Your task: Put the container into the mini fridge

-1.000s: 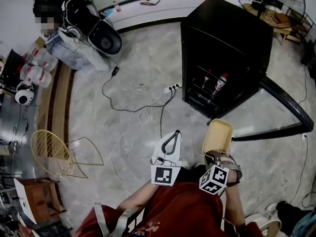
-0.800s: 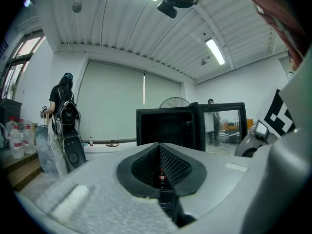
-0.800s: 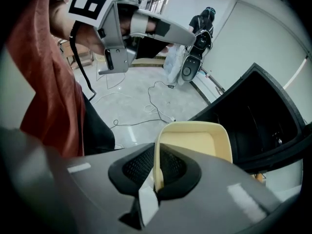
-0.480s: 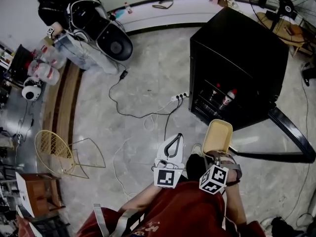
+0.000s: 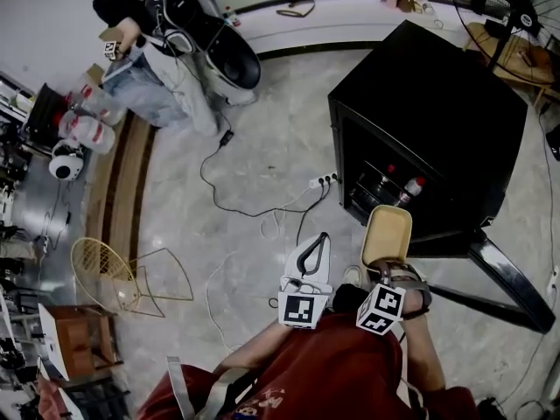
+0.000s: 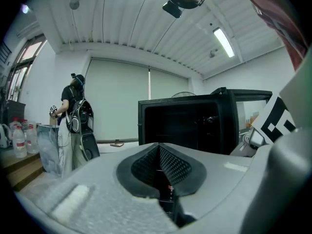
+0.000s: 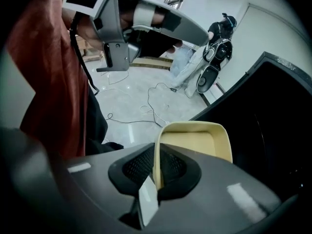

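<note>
The right gripper (image 5: 383, 268) has its jaws pressed tight on one edge of the yellow container (image 5: 388, 233). It holds the container up in the air, just in front of the open black fridge (image 5: 455, 103), near the shelf with the bottles (image 5: 409, 188). The container is not inside yet. The left gripper (image 5: 317, 245) is just beside it, with its jaws closed and nothing in them. A cable (image 5: 262, 210) lies on the floor (image 5: 254, 138).
</note>
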The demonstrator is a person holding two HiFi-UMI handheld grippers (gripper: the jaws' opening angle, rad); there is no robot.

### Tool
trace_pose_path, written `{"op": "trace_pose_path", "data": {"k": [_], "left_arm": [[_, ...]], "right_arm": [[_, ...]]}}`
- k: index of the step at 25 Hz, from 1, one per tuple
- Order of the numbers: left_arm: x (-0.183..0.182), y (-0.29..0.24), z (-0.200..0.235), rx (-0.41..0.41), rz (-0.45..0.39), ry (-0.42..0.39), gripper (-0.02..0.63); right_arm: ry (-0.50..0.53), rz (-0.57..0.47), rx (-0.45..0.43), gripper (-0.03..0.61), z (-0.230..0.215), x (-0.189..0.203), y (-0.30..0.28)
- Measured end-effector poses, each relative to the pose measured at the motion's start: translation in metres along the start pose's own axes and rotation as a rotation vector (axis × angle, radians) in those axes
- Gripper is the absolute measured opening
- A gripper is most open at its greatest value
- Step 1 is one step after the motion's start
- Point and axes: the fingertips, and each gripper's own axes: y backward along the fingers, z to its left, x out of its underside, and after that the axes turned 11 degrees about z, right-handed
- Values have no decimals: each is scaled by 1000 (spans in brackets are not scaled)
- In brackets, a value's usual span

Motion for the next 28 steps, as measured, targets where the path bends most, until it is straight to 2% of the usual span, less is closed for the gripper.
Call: {"op": "trace_pose_path", "data": {"k": [3,13,18,23,28], "left_arm": [[-3,-16,4,-17,2,15,5],[-5,-58,12,-41,-16,-10,5],[-2,-76,23,-33,-10,23,5],[1,-95,36,-19,1,14,5],[4,-103,43,-25,-6,17,5]], "right_arm": [[-7,-11,-10,21,-18,-2,-9],[21,2,-10,21,-69,-2,-47],[25,15,-14,21,-88,-10,-63],[-33,10,-5,22,-120,-20,-81],[-38,32,8,21,-151,-21,-103]]}}
